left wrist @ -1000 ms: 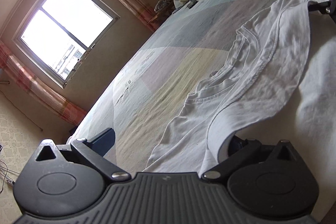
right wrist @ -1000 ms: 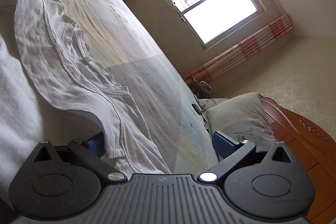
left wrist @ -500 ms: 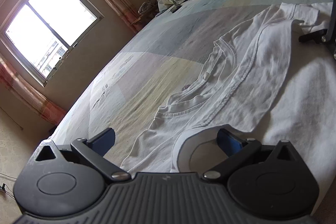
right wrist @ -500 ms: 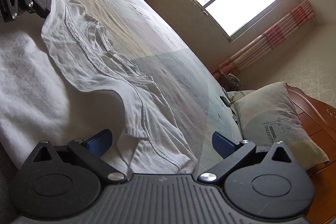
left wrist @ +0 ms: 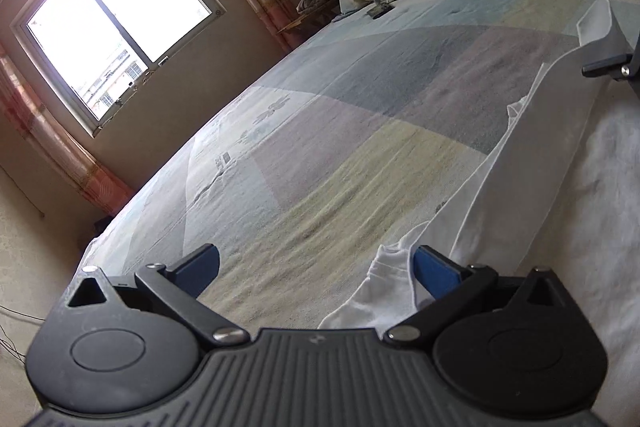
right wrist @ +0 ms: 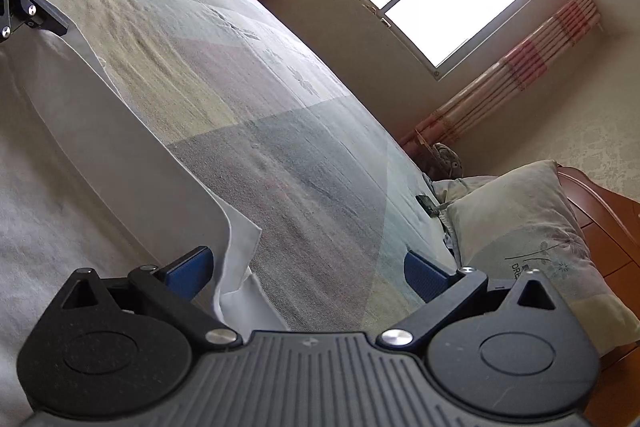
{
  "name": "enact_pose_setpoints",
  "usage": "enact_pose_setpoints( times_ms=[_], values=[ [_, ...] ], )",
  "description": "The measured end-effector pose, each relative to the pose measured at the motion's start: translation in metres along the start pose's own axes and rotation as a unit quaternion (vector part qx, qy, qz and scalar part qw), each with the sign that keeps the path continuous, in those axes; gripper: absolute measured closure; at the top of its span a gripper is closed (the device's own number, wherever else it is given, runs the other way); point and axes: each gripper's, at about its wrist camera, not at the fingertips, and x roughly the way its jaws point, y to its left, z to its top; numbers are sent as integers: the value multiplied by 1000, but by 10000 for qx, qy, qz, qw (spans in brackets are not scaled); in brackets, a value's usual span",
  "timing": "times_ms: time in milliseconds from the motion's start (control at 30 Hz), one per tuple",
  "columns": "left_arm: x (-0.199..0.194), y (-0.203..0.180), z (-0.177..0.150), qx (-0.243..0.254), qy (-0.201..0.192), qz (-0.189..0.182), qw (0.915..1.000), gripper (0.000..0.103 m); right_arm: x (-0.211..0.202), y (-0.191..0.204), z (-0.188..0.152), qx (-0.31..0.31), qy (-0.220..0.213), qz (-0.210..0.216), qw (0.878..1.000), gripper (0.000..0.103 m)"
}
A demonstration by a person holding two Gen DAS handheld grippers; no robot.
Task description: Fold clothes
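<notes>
Left wrist view: the left tongs gape wide, as do the right tongs, empty. The white shirt lies folded along the bed's near edge; soft, limp cotton, best pinched at hem corners.

We see a white T-shirt lying folded over on the bed, its folded edge running in one straight, smooth line. A small bunched part pokes out at one end, a sleeve corner at the other.
</notes>
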Motion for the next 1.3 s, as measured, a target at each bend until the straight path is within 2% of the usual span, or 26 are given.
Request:
enact_pose_setpoints(
  times_ms=[100, 200, 300, 400, 500, 633, 767, 867, 967, 1033, 1100, 1167, 1300],
  values=[
    [-23, 18, 7, -221, -262, -28, 9994, 0, -16, -13, 2, 184, -199, -26, 9996, 0],
    [-50, 36, 7, -444, -404, -83, 9982, 0, -43, -31, -2, 625, -244, -104, 9977, 0],
    [-76, 39, -7, -500, -376, -388, 9973, 0, -77, -36, -19, 1149, -181, 151, 9931, 0],
    [-99, 30, -33, -419, -37, -777, 9961, 0, -110, -23, -44, 1539, -36, 503, 9868, 0],
    [-116, 14, -59, -184, 338, -1006, 9942, 0, -126, -2, -62, 1693, 196, 728, 9827, 0],
    [-124, -7, -85, 80, 716, -1162, 9906, 0, -131, 24, -66, 1803, 385, 948, 9783, 0],
    [-119, -18, -98, 328, 867, -942, 9912, 0, -138, 41, -58, 1924, 258, 1020, 9757, 0],
    [-107, -17, -100, 335, 935, -830, 9916, 0, -140, 44, -57, 2039, 158, 1089, 9728, 0],
    [-97, -8, -94, 237, 887, -733, 9931, 0, -137, 46, -63, 2225, 144, 1102, 9686, 0],
    [-88, 9, -85, -70, 835, -623, 9945, 0, -134, 45, -71, 2479, 132, 1134, 9621, 0],
    [-78, 29, -79, -416, 811, -347, 9952, 0, -129, 43, -76, 2660, 242, 1234, 9557, 0],
    [-64, 50, -75, -732, 875, 75, 9934, 0, -126, 42, -78, 2671, 339, 1224, 9553, 0],
    [-41, 85, -77, -1294, 1205, 834, 9807, 0, -130, 35, -81, 2753, 304, 1040, 9552, 0]
  ],
)
